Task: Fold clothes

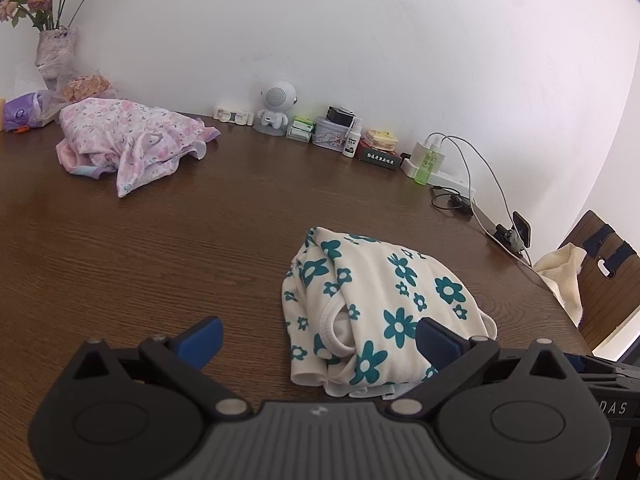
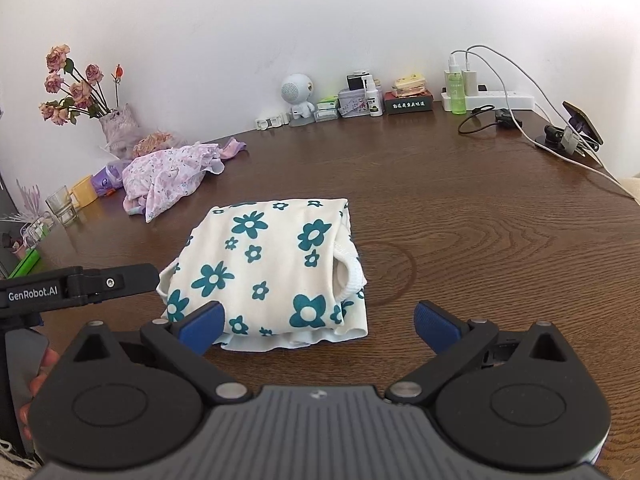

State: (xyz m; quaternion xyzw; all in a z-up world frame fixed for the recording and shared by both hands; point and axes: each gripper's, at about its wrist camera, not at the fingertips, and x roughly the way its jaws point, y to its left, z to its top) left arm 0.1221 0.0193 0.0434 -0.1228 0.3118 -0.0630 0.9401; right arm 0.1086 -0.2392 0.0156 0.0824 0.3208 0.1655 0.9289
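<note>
Folded flowered garment (image 2: 264, 268) lies at frame centre. Both the left gripper (image 1: 318, 340) and right gripper (image 2: 318, 326) gape empty, judged released. 1 pink pile (image 2: 172, 176), upper left, awaits.

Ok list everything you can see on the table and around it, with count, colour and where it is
Table: one, dark brown wood, under everything.
Folded garment: one, cream with teal flowers, near middle, in front of both grippers.
Crumpled garment: one, pink and lilac floral, far left.
Vase of dried roses: one, pale vase, back left by the wall.
Drinking glass: one, clear, left edge.
Robot figure: one, white, by the wall.
Tin: one, grey, right of the figure.
Green bottle: one, by the power strip.
Power strip: one, white, back right, cables plugged in.
Phone on stand: one, dark, far right.
Chair: one, brown, beyond the table's right edge.
Left gripper: black, blue fingers, open, empty.
Right gripper: same, open, empty.
</note>
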